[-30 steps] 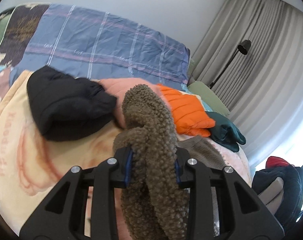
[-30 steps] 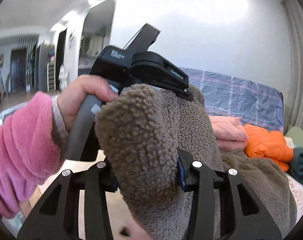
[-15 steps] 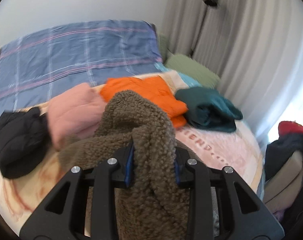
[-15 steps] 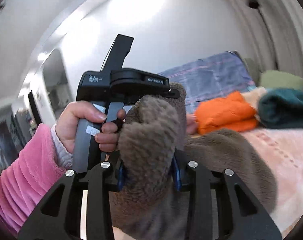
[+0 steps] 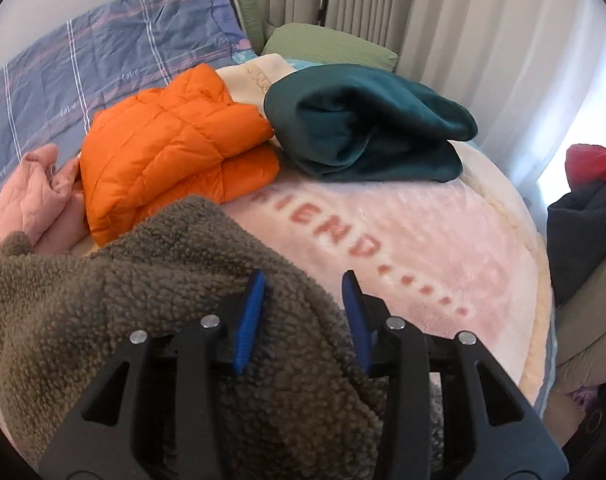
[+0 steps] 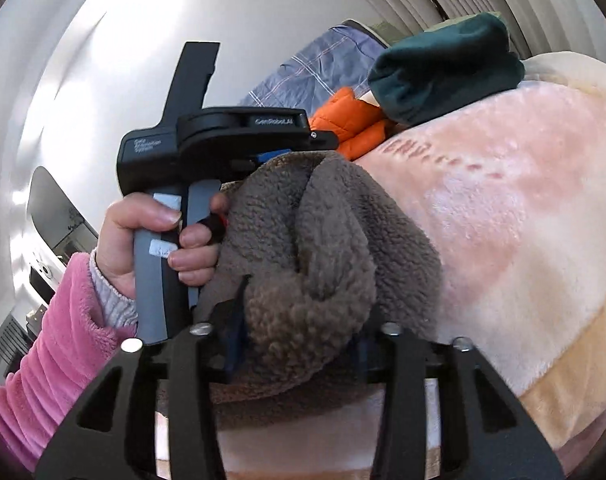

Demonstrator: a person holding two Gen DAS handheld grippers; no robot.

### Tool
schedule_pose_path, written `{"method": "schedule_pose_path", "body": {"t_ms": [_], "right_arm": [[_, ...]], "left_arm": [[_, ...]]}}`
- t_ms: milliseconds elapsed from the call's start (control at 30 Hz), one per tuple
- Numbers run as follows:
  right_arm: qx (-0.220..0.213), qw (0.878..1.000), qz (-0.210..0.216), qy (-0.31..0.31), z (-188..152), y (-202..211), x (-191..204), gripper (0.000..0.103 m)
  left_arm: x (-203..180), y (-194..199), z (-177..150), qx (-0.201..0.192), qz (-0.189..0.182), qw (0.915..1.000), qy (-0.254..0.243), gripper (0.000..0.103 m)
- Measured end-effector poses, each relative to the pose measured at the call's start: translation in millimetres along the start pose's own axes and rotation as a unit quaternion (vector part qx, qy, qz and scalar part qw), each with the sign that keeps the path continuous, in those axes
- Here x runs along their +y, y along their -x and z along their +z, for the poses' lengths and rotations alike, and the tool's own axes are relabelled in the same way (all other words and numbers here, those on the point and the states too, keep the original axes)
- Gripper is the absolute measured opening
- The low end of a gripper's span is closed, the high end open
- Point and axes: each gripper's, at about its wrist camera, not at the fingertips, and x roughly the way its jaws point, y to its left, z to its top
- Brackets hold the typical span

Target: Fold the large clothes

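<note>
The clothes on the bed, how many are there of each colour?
Orange: 1, the orange puffer jacket
Dark green: 1, the green top
Pink: 1, the pink garment
Brown: 1, the brown fleece
Total: 4 on the bed, not counting the pile off to the side.

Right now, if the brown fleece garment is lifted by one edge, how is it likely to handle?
The brown fleece garment would probably flop and drape: it lies slumped in soft folds on the pink blanket. Its thick bunching between the right gripper fingers suggests bulk more than weight. The nubby pile looks unlikely to slip, though the left gripper jaws are opening, clear of the fabric.
</note>
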Motion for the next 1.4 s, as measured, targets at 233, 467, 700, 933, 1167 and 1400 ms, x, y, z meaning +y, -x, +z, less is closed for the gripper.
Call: {"method": "schedule_pose_path", "body": {"t_ms": [233,467,700,933,1167,1400], "right_arm": [[-0.004,1.000,0.000,-0.012,18,-9,-5,0.040],[-0.014,1.000,-0.010,-0.023,20,-2,-17,0.036],[-0.012,0.999,-0.039,-0.005,21,-5,-17,0.052],[-0.031,0.995,-0.090,-0.015,33,16,-17,0.053],[-0.074,0.993,-0.059,0.068,48,29,17,0.049],[0.021,0.997,-0.070,0.010,30,-37,-31,0.050]], "left_arm": [[14,15,5,-0.021,-0.014,0.9990,0.038,0.044],[39,123,8,-0.118,0.018,0.9927,-0.012,0.045],[51,78,-61,-0.012,0.050,0.9955,-0.079,0.063],[27,55,-67,-0.026,0.109,0.9836,-0.142,0.063],[29,59,-66,-0.031,0.104,0.9842,-0.140,0.063],[26,44,-67,-0.032,0.113,0.9842,-0.133,0.065]]}}
